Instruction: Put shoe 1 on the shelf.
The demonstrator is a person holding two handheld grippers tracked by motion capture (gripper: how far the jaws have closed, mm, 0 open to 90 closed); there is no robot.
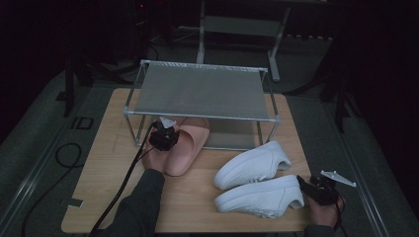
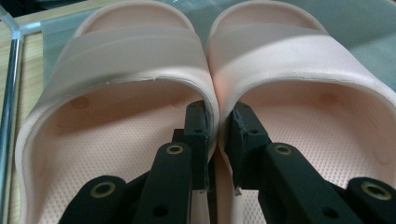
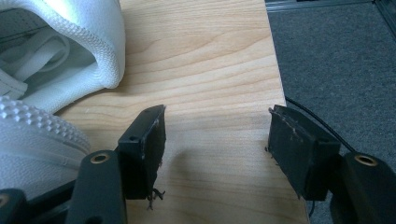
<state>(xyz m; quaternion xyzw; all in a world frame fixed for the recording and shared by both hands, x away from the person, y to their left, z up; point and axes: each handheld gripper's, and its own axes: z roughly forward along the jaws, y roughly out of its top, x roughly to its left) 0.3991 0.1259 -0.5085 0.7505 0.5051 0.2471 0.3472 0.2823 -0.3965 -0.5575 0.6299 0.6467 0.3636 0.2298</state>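
Left gripper clamped on touching inner walls of pink slippers, toes tucked under shoe rack (lower shelf partly hidden). Right gripper spread wide, grasping nothing, at desk's right edge beside white sneakers.

High cam overlooks table; claw cams close, forward-facing.
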